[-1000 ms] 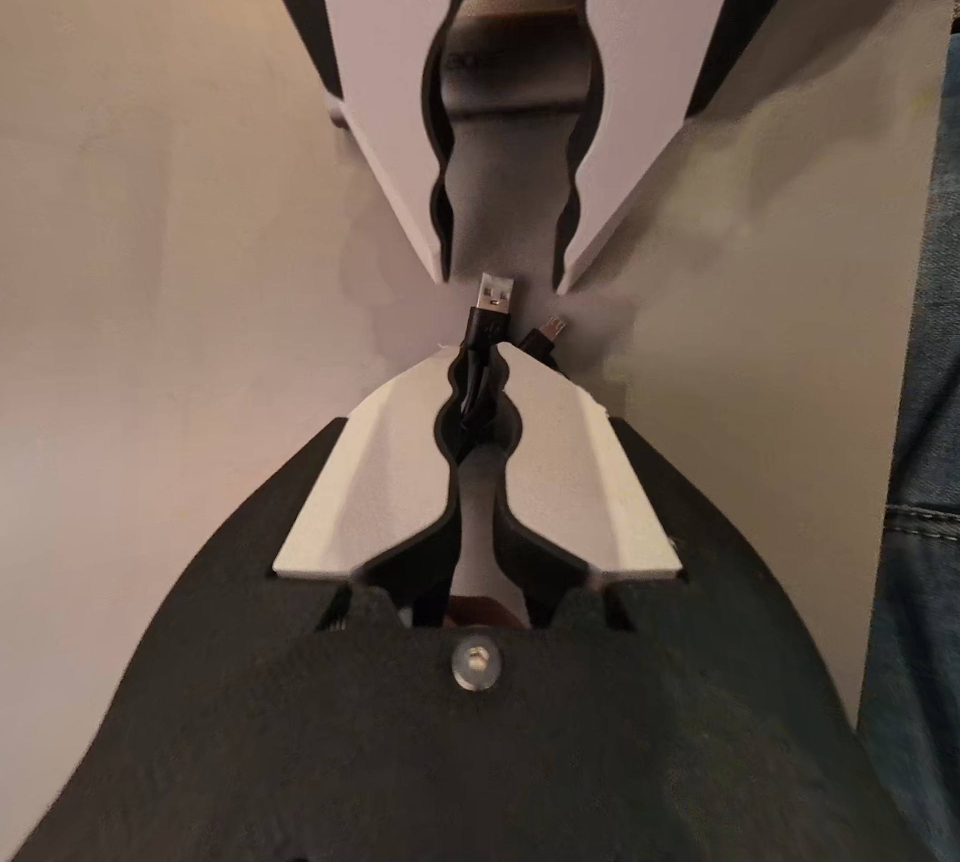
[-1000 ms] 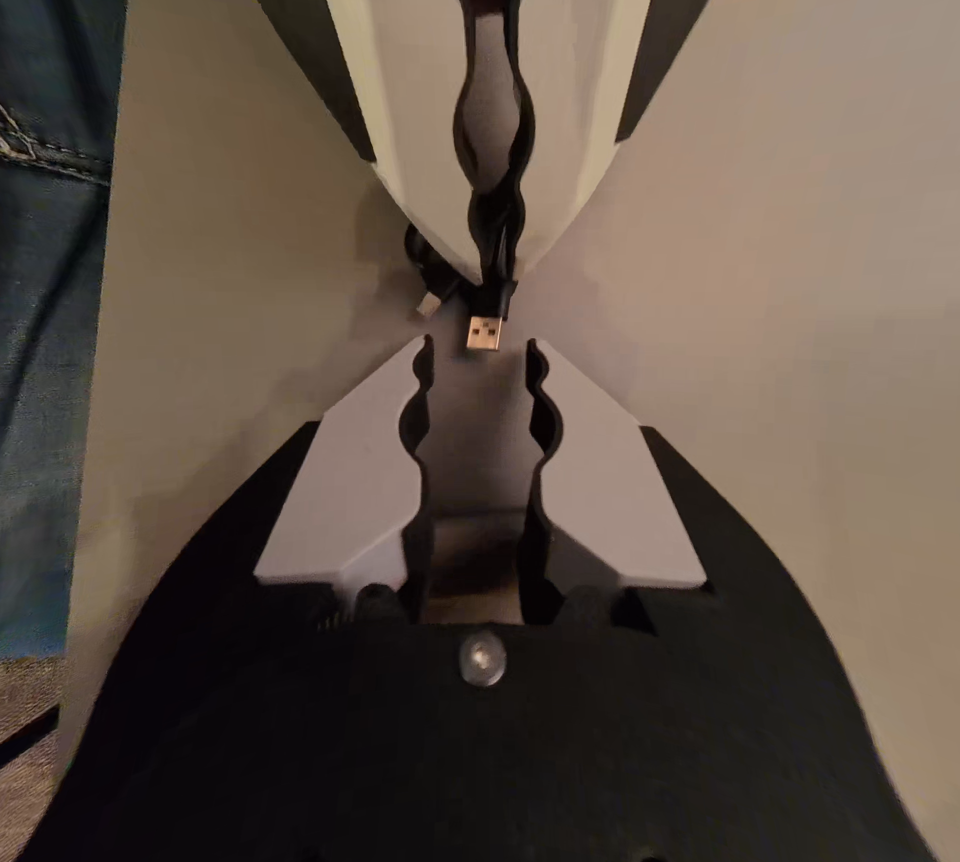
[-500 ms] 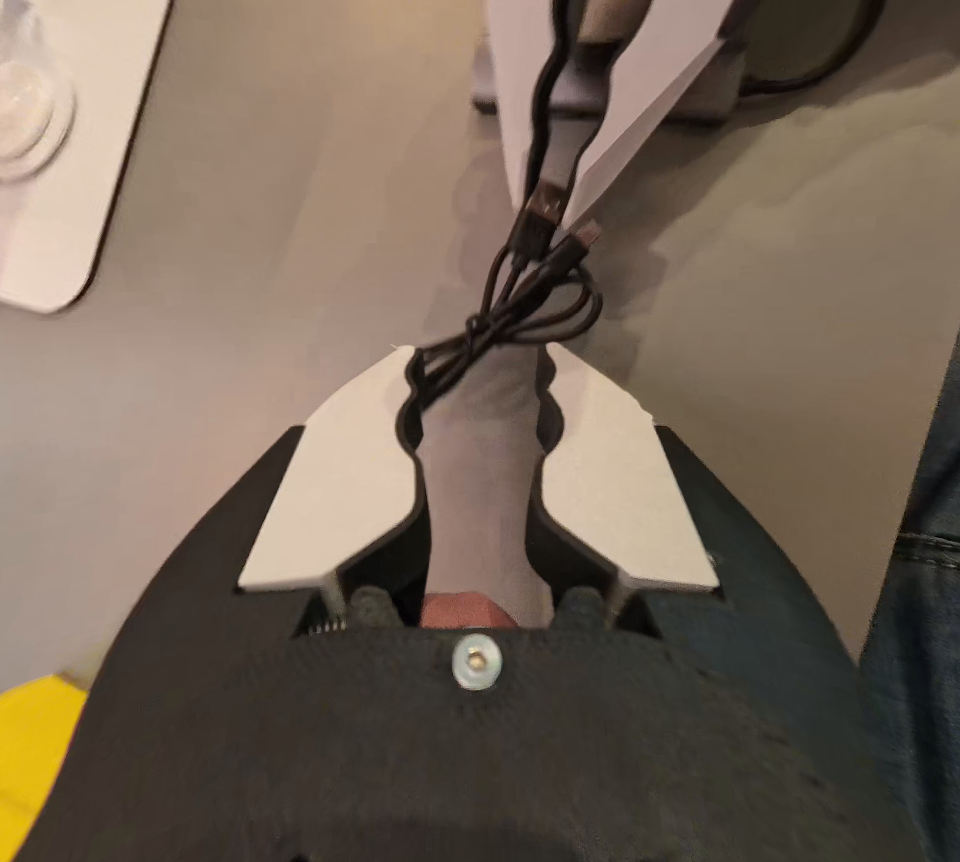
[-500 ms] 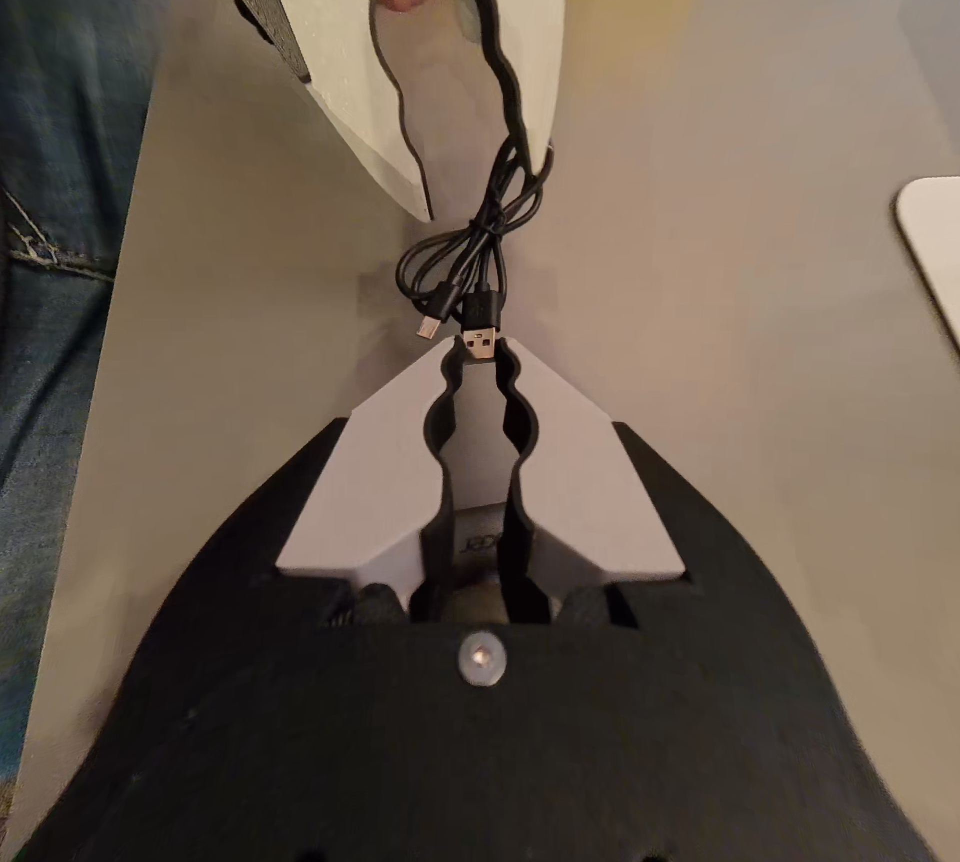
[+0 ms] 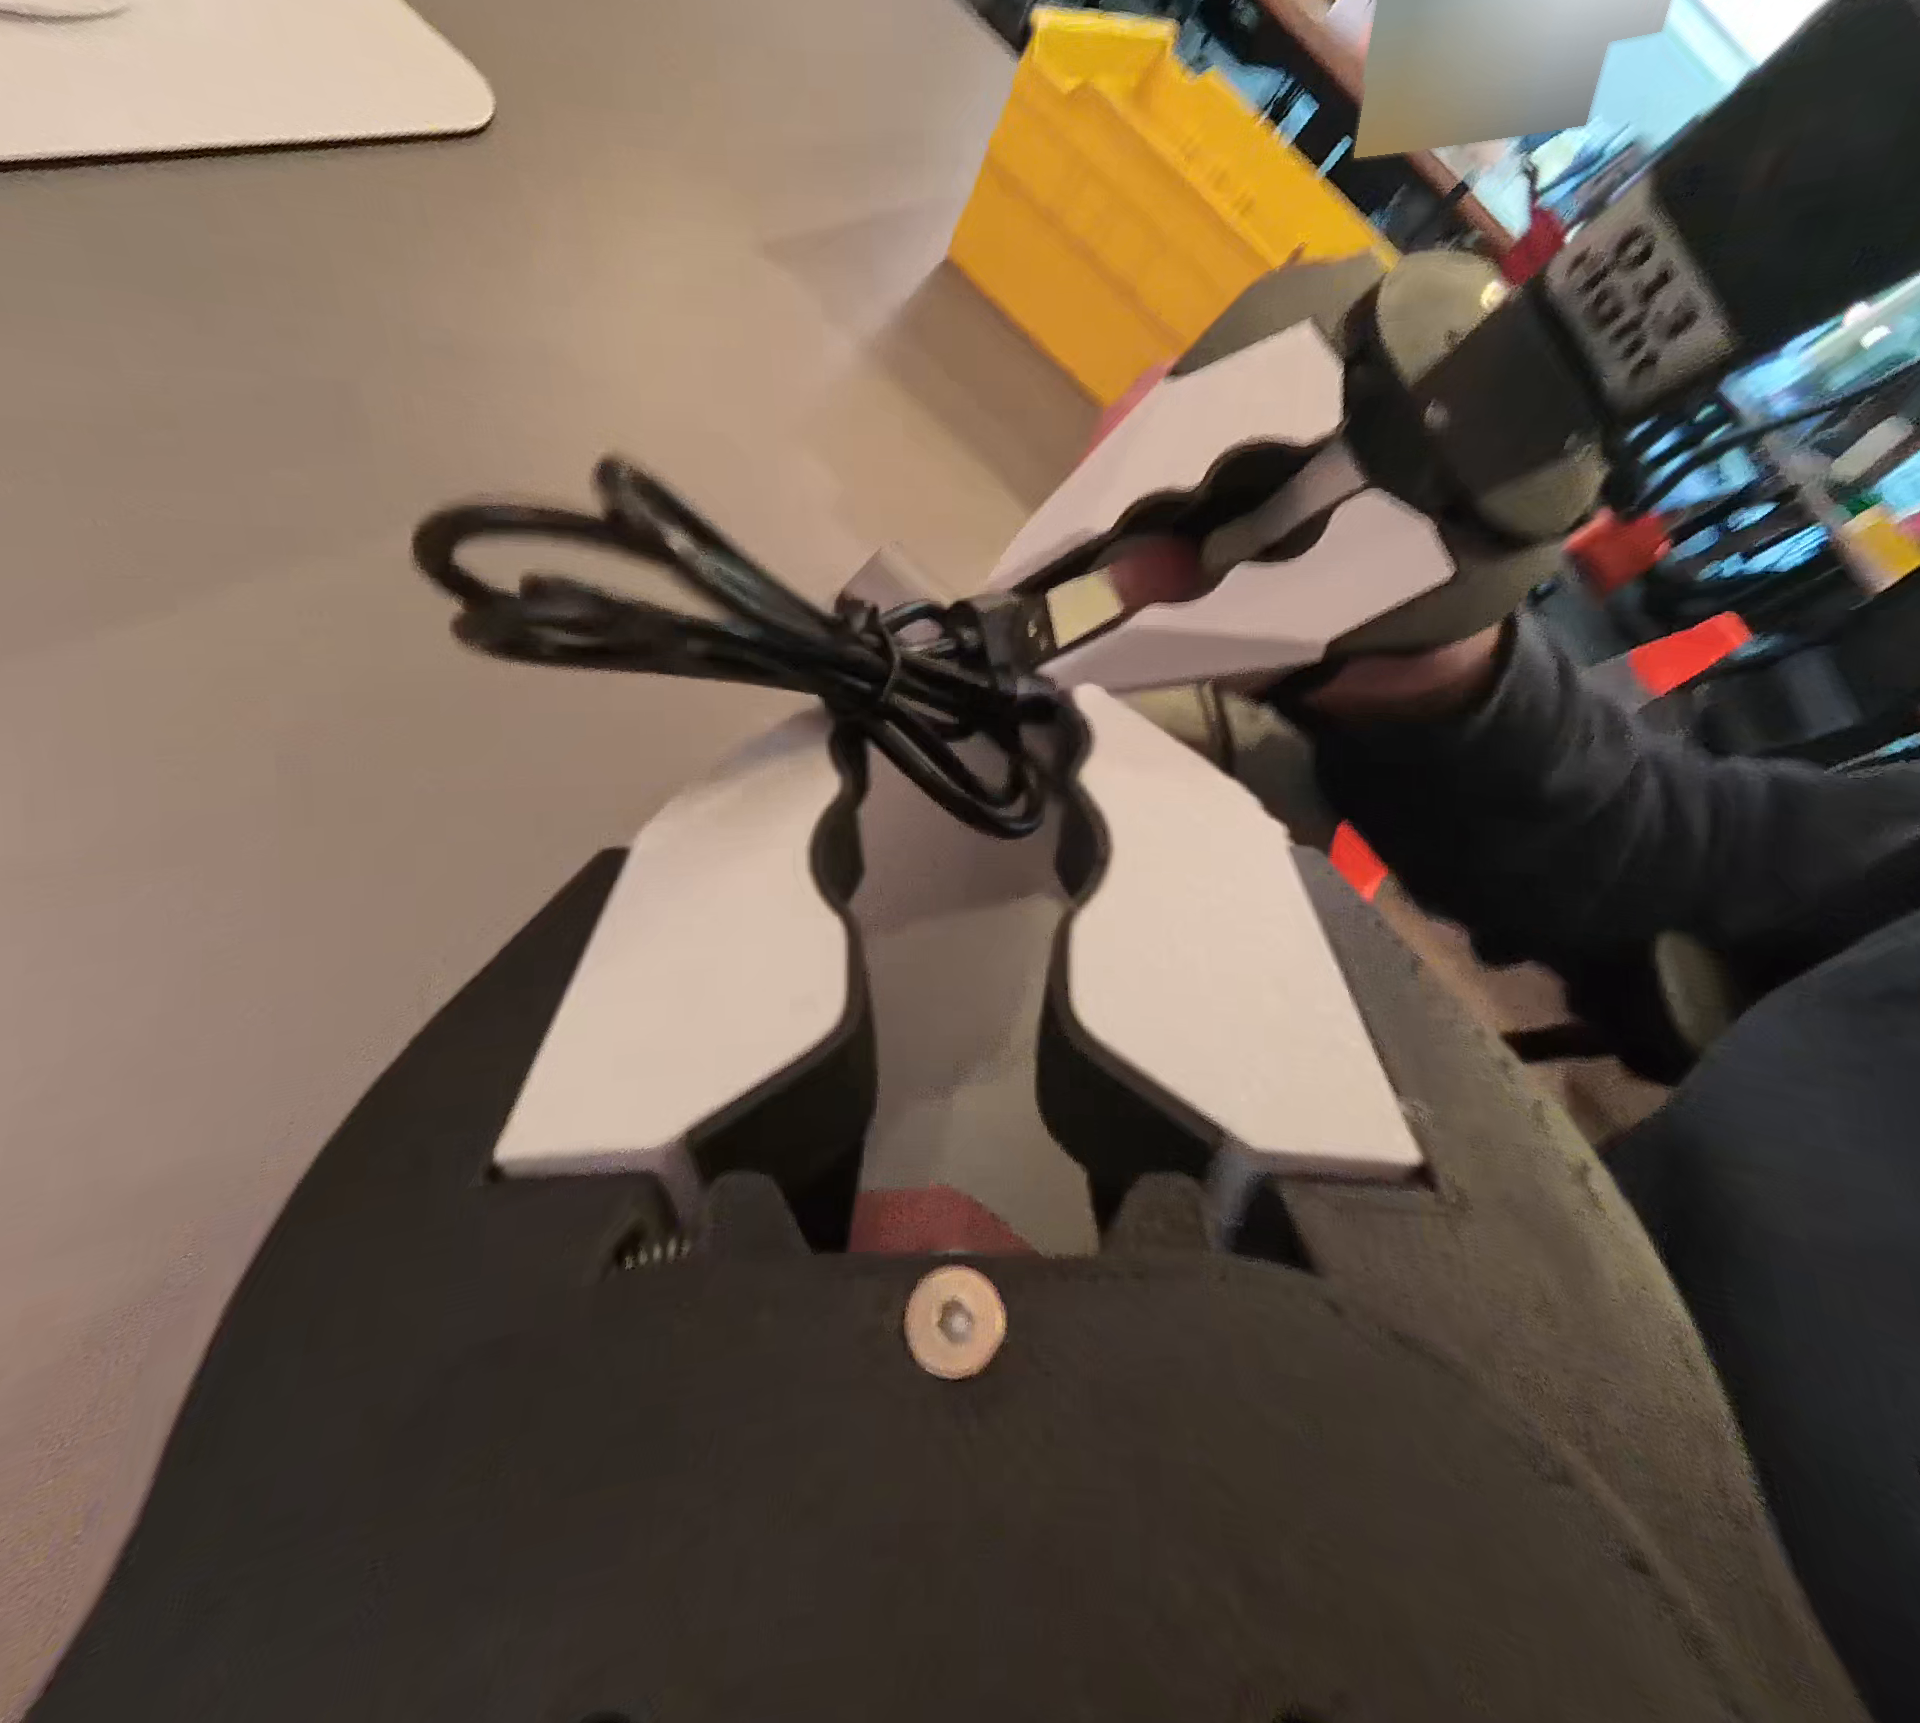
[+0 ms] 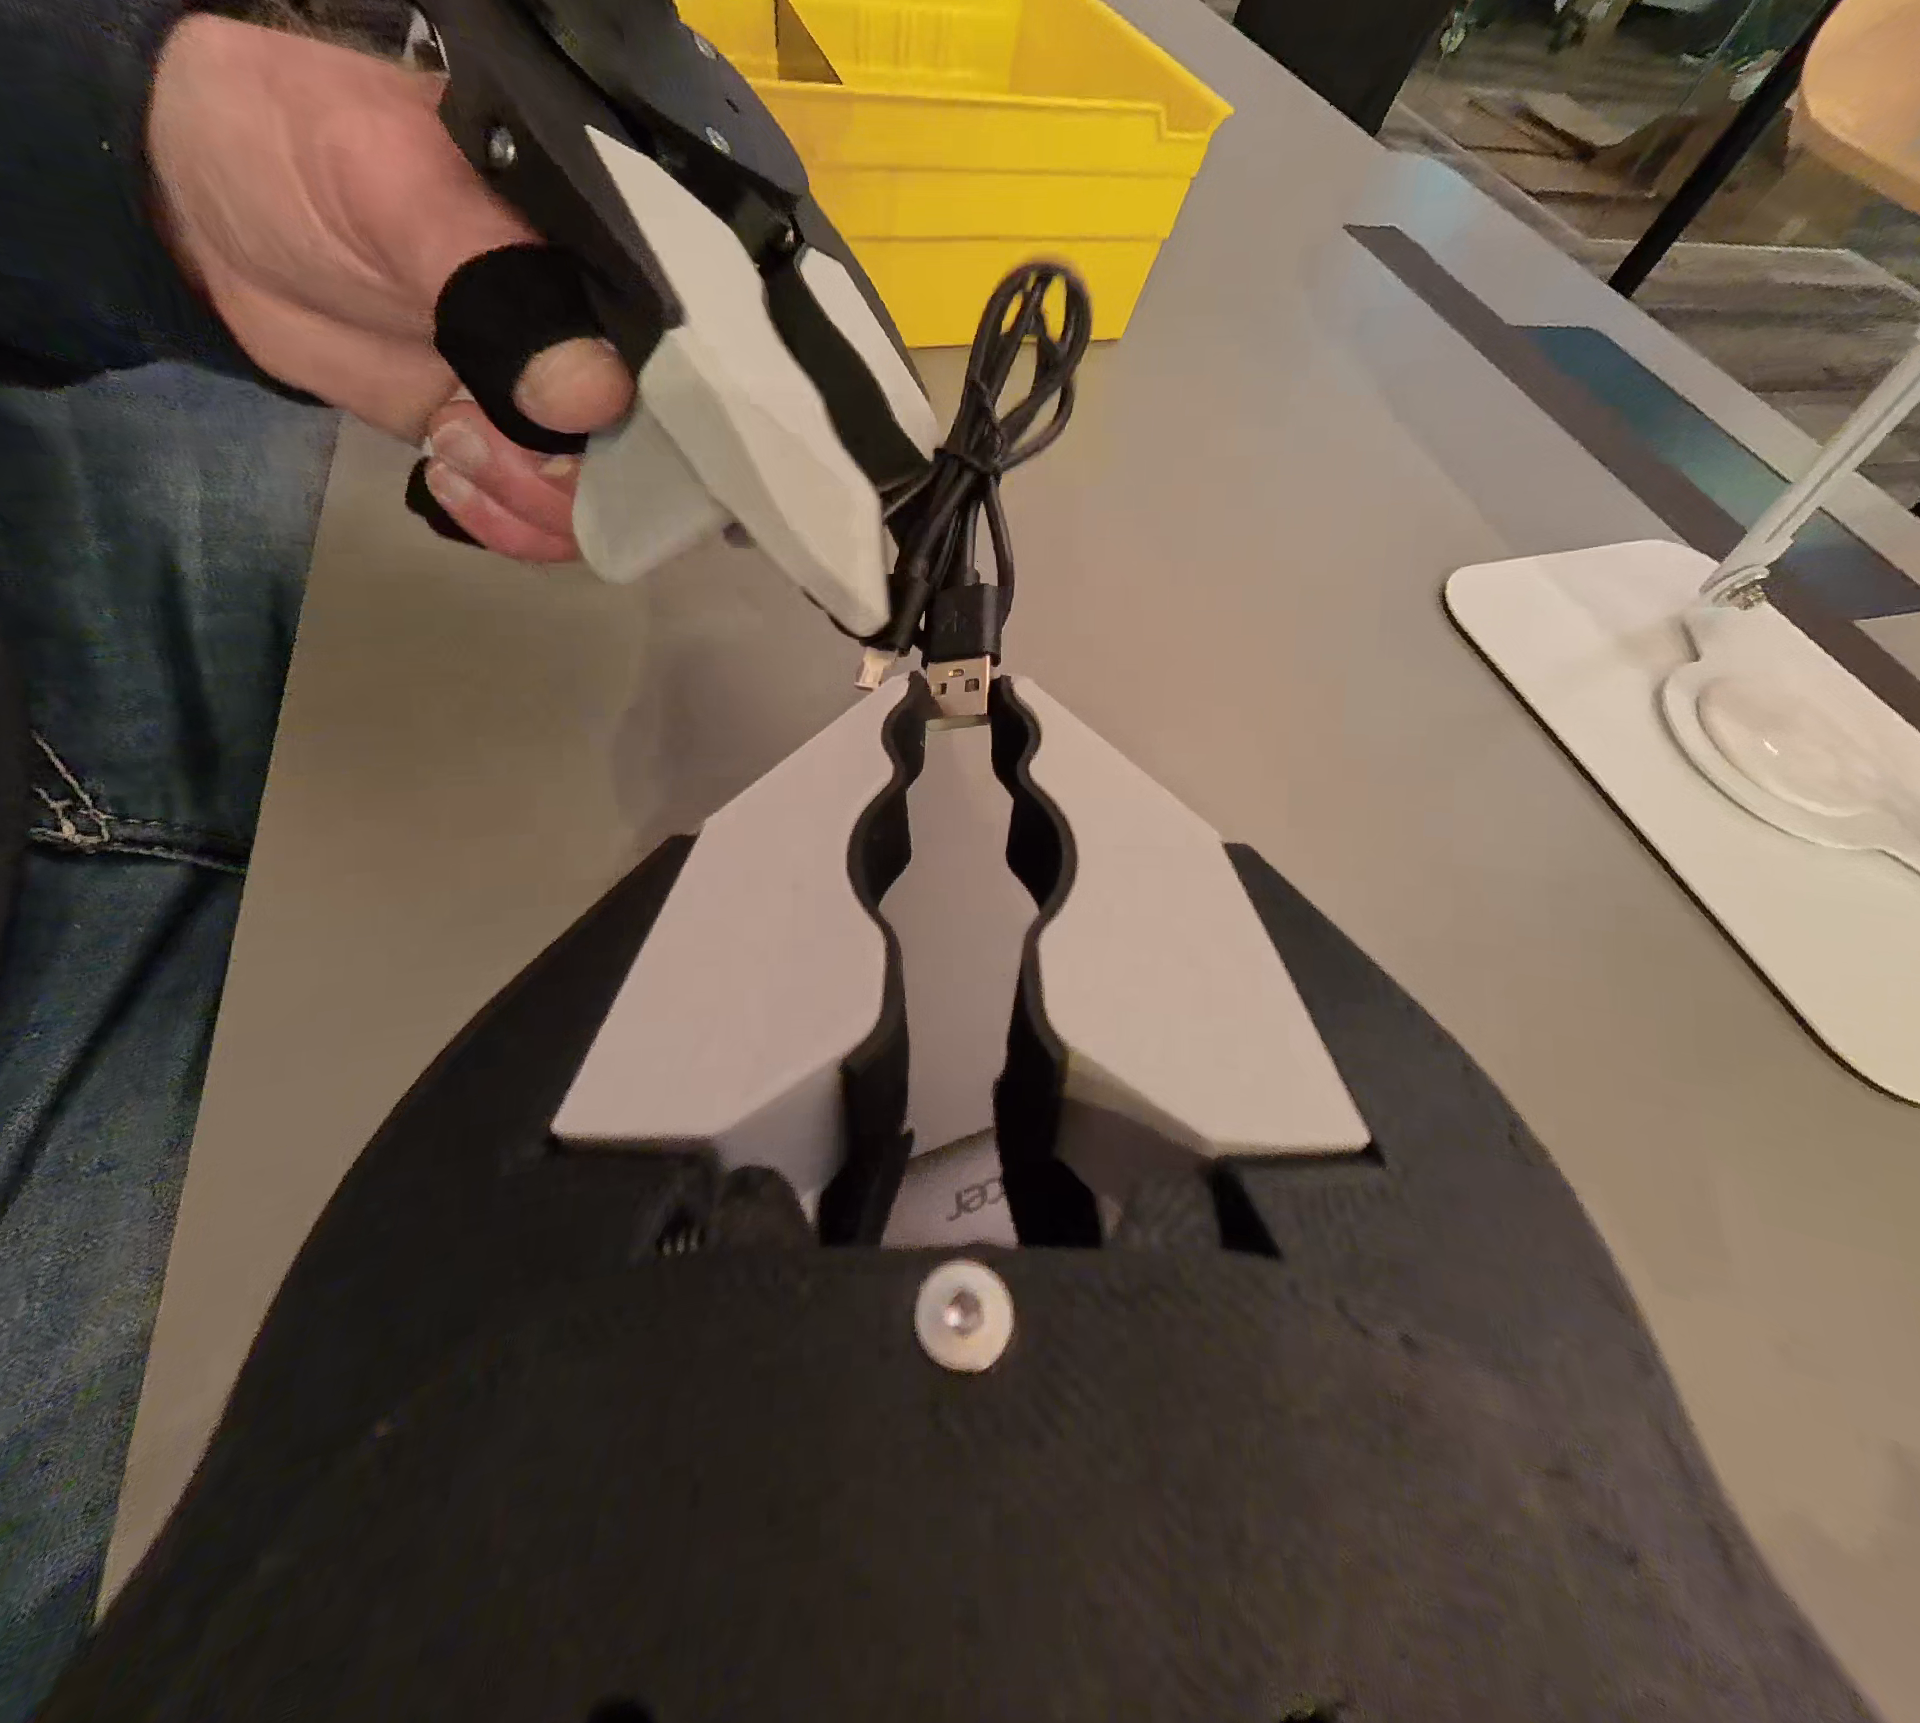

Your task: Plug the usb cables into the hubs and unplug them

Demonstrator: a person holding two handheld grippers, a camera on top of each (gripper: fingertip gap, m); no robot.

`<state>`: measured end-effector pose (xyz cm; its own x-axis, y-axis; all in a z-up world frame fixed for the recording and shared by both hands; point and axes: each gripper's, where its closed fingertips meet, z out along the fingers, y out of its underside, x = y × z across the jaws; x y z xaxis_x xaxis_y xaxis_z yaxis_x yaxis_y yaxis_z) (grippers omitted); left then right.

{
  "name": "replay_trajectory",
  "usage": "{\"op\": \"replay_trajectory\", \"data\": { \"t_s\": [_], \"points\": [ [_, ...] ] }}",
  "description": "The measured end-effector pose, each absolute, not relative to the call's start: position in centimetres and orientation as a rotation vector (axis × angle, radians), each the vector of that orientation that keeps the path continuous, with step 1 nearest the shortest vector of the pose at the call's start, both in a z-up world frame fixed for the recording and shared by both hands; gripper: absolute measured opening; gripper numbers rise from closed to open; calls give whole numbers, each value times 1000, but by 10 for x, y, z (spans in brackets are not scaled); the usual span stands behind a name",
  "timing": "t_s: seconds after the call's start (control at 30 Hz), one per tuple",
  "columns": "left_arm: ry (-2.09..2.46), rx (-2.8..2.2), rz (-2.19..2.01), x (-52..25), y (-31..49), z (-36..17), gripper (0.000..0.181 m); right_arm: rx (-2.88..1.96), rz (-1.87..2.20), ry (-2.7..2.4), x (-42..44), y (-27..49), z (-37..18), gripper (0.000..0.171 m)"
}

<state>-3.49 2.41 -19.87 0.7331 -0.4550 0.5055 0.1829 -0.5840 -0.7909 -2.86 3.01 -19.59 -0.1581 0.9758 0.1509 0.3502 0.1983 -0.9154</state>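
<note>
A bundled black USB cable (image 6: 971, 468) is held above the grey table (image 6: 1247, 530), its metal plug pinched between the right gripper (image 6: 956, 697) tips, presumably for insertion. The left gripper (image 5: 956, 738) is spread apart around the coil, clamping nothing. No hub is clearly seen.

My left gripper (image 5: 961, 743) is spread wide, my left hand (image 6: 343, 271) wrapped round its handle; my right gripper (image 6: 958, 705) is pinched nearly closed, tips facing the left's.
</note>
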Motion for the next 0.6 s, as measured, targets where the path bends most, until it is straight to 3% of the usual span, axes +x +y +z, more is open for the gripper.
{"op": "replay_trajectory", "data": {
  "t_s": [0.13,0.37,0.6],
  "points": [
    [188,-1987,-897,-28,29,-197,10,-1350,989,-1666,-26,34,-206,13],
    [377,-2045,-714,-28,30,-193,9,-1235,1032,-1584,-26,36,-154,14],
    [478,-2070,-653,-20,30,-191,9,-1109,896,-1673,-42,27,-143,0]
  ]
}}
